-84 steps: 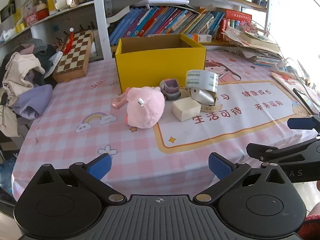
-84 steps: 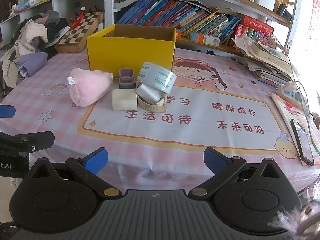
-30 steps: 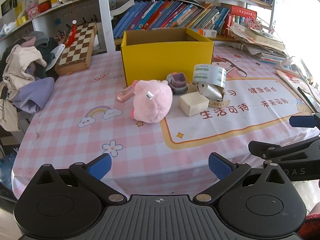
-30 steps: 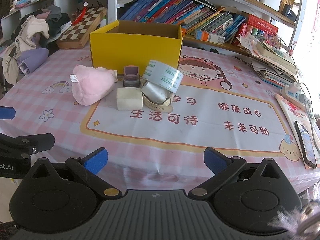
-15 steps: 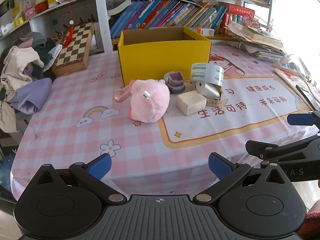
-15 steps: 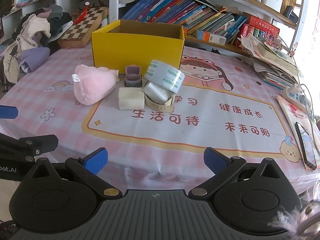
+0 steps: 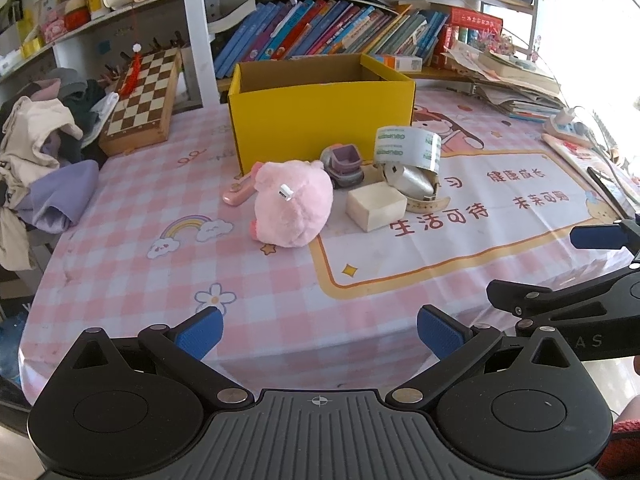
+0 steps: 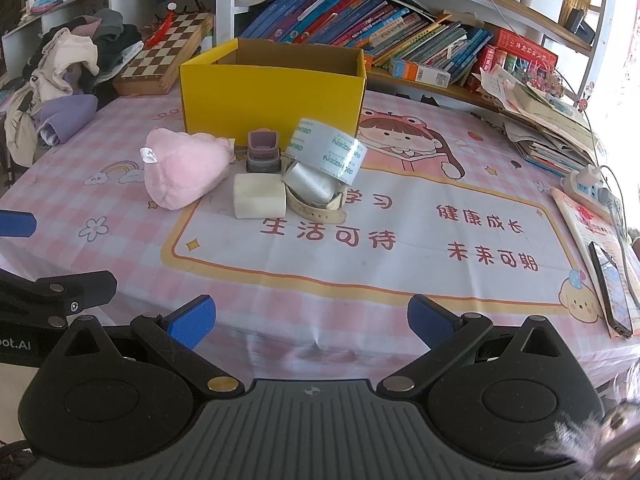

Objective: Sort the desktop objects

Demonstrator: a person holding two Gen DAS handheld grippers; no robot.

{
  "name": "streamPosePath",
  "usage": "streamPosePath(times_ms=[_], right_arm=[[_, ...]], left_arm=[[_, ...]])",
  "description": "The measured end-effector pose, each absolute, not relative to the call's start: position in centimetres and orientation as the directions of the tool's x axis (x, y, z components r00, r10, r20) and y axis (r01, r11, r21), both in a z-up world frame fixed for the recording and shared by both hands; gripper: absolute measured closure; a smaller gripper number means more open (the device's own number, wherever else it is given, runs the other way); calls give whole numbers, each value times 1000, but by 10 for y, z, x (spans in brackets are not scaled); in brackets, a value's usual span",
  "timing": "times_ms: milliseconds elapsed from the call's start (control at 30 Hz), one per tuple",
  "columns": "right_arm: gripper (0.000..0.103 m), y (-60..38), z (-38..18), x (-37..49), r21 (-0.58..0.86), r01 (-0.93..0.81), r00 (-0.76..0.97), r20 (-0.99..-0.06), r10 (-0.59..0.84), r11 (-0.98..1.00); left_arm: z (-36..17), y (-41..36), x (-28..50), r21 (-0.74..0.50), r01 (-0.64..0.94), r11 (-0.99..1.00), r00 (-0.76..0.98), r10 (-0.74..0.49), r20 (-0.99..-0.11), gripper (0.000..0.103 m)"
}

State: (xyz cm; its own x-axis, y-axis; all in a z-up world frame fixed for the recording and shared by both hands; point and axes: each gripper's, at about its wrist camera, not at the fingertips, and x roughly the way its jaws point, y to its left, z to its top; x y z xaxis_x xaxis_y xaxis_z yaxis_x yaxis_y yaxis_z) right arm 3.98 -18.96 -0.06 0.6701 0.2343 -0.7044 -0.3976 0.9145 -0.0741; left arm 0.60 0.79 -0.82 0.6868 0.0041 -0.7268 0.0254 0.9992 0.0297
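Desktop objects sit clustered mid-desk, well ahead of both pairs of fingers. We see our left gripper (image 7: 318, 328) with its blue-tipped fingers (image 7: 200, 330) spread wide apart and holding nothing, low over the near desk edge. Our right gripper (image 8: 310, 318) is the same: fingers (image 8: 430, 318) apart, empty, near the front edge.

Beyond them, the pink plush toy (image 7: 294, 204) lies on its side, its long axis running left to right in the right wrist view. Just beside it rests a cream block (image 8: 259, 196), long side facing us. Behind the block stands a small grey-purple cup (image 8: 263, 152), upright. A clear tape roll (image 8: 326, 150) leans tilted on a silver object (image 8: 312, 182), which sits against a beige strap (image 8: 318, 208). A pink clip (image 7: 239, 190) lies flat left of the plush.

Behind the cluster stands the open yellow box (image 7: 322, 126), long side toward us. The desk (image 8: 400, 280) wears a pink checked cloth. Farther off are a chessboard (image 7: 142, 94), a clothes pile (image 7: 36, 156), and bookshelves (image 8: 360, 28).
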Motion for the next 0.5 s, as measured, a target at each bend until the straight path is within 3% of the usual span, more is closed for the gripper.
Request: streamPosePath(times_ms=[500], right_arm=[[0,-188,-1,39,-74,-397,667,-708,232,915]], left_arm=[[-10,9,8,29,14,999,679,12,-734,0]])
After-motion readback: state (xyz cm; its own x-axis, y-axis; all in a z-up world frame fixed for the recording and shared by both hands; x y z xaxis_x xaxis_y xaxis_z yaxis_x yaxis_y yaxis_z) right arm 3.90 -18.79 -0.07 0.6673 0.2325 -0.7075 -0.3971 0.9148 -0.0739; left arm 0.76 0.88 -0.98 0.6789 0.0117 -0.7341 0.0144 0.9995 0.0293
